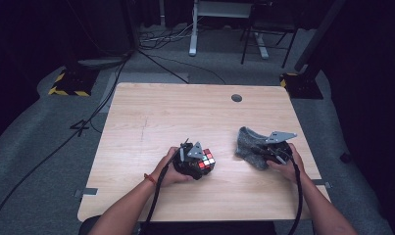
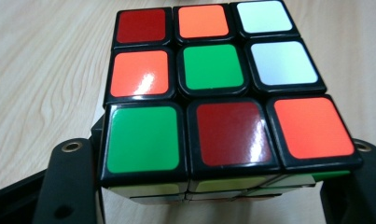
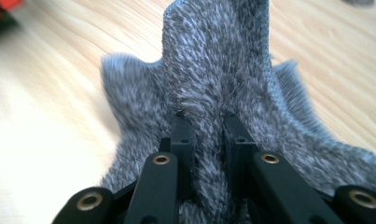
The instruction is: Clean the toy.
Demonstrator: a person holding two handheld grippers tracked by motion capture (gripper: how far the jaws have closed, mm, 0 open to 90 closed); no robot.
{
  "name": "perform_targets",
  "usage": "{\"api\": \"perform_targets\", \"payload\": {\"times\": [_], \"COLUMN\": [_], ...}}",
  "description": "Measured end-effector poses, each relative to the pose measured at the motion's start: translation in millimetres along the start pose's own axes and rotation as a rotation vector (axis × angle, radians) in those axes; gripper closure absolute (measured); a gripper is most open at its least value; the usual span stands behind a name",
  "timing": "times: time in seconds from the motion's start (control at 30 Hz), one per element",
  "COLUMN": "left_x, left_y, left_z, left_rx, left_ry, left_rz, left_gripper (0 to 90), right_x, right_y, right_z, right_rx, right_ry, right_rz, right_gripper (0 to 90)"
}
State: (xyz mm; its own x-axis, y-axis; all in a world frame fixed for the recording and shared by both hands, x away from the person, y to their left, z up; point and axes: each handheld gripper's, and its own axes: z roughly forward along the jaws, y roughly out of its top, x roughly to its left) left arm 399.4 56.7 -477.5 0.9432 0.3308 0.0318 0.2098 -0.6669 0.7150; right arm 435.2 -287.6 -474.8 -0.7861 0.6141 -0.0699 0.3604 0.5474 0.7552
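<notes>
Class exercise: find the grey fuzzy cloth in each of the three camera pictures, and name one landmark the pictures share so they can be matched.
High view: the grey fuzzy cloth lies right of centre, at the right gripper.
Left gripper view: not in it; the puzzle cube sits between the jaws.
Right gripper view: centre, a fold pinched between the jaws.
Shared landmark: the light wooden table.

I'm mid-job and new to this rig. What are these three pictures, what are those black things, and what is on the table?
No robot arm here: a person holds a two-jaw gripper in each hand. The high view looks down on the wooden table. The left gripper is shut on a puzzle cube; the left gripper view looks along its black jaws at the cube's coloured squares. The right gripper is shut on a fold of a grey fuzzy cloth; the right gripper view shows its jaws pinching that ridge.
</notes>
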Motion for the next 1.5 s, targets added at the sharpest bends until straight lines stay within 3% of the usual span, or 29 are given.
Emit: {"api": "perform_targets", "payload": {"times": [0.07,0.27,0.43,0.57,0.7,0.9,1.03,1.23,1.37,1.5], "left_x": [-4.4,-15.5,-20.2,-21.6,-22.5,-27.6,-29.1,-31.0,-32.7,-33.6], "left_y": [3.0,9.9,14.4,14.2,14.8,19.7,23.0,23.0,23.2,22.6], "left_z": [-2.5,-6.2,-2.1,1.5,4.1,2.4,1.5,4.8,6.0,6.8], "left_rx": [0.012,-0.003,0.019,0.052,0.053,0.037,0.053,0.069,0.065,0.074], "left_ry": [-0.001,-0.051,-0.057,-0.039,-0.028,-0.009,0.005,0.011,0.022,0.003], "left_rz": [0.035,0.081,0.108,0.123,0.132,0.141,0.177,0.178,0.18,0.181], "left_gripper": [32.7,32.8,33.0,33.0,33.0,33.1,33.1,33.1,33.2,33.3], "right_x": [8.5,35.1,51.8,65.7,77.9,98.1,107.1,113.2,117.3,119.6], "right_y": [5.3,22.4,34.7,43.1,51.0,61.3,65.8,69.2,71.3,72.0], "right_z": [-7.4,-19.3,-26.9,-34.0,-36.6,-25.2,-13.4,-6.1,-5.1,-4.8], "right_rx": [-0.032,-0.091,-0.137,-0.165,-0.189,-0.172,-0.152,-0.141,-0.148,-0.128], "right_ry": [0.027,0.104,0.175,0.223,0.284,0.352,0.372,0.376,0.346,0.291], "right_rz": [-0.024,-0.082,-0.104,-0.13,-0.142,-0.17,-0.176,-0.179,-0.197,-0.231], "right_gripper": [78.3,78.2,78.2,78.4,78.4,78.4,78.3,78.2,78.2,78.3]}}
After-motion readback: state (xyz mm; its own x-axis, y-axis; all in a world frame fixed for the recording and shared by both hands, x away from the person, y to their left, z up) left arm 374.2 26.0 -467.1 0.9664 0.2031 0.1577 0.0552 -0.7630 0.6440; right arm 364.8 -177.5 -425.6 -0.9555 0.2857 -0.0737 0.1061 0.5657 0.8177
